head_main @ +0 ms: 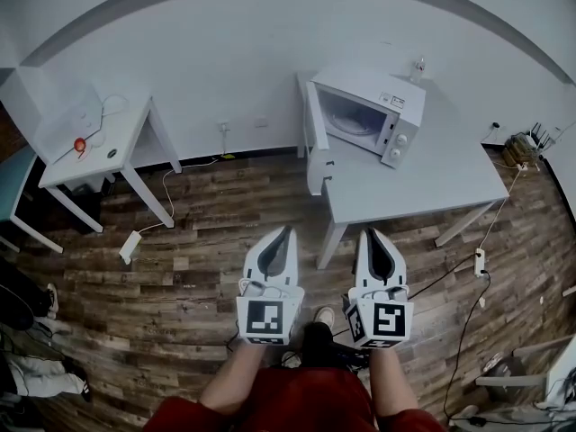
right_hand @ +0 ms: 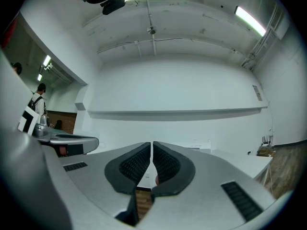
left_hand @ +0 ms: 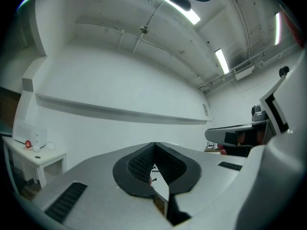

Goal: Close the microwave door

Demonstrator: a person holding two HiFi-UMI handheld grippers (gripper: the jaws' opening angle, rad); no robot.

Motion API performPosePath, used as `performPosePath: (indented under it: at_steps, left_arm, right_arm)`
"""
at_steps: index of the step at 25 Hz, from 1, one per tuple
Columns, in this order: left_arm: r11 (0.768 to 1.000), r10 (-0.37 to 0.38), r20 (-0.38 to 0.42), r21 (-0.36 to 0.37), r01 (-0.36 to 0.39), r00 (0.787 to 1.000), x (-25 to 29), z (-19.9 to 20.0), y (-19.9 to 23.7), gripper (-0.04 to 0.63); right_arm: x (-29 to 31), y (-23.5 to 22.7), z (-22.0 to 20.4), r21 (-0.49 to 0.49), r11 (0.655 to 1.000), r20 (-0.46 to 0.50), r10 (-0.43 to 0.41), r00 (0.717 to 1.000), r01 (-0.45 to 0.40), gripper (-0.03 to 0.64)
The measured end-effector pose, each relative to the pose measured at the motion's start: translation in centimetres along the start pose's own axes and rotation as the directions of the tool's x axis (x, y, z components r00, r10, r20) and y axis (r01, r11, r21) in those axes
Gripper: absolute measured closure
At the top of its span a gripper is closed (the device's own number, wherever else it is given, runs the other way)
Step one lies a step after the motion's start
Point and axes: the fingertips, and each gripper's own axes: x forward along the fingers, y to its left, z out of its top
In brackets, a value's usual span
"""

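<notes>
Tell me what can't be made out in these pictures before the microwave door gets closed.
- Inside of the microwave: head view, too small and pale to say whether anything is in it.
- Microwave door: head view shows it open, nearly edge-on; its latch is unreadable.
- Red thing on the side table: too small to name.
- Both gripper views: the shut jaws hide most of what lies ahead.

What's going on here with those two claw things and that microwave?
A person holds a claw tool in each hand. The left claw and right claw are both shut and empty, and they point toward a white table. On the table sits a microwave whose door hangs wide open. Neither claw touches the door; both are out over the wooden floor, short of the table.
</notes>
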Motion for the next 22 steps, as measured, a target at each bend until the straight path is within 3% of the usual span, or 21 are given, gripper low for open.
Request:
performPosePath:
  at_steps: [22]
  left_arm:
    - [0.999,0.01,-0.014,0.036,-0.009,1.0,17.9,-1.1,-0.9,0.569]
  right_arm:
    - [14.6,-11.2,-1.7,0.044,0.999,0.007,0.024,1.0,-0.024,0.58]
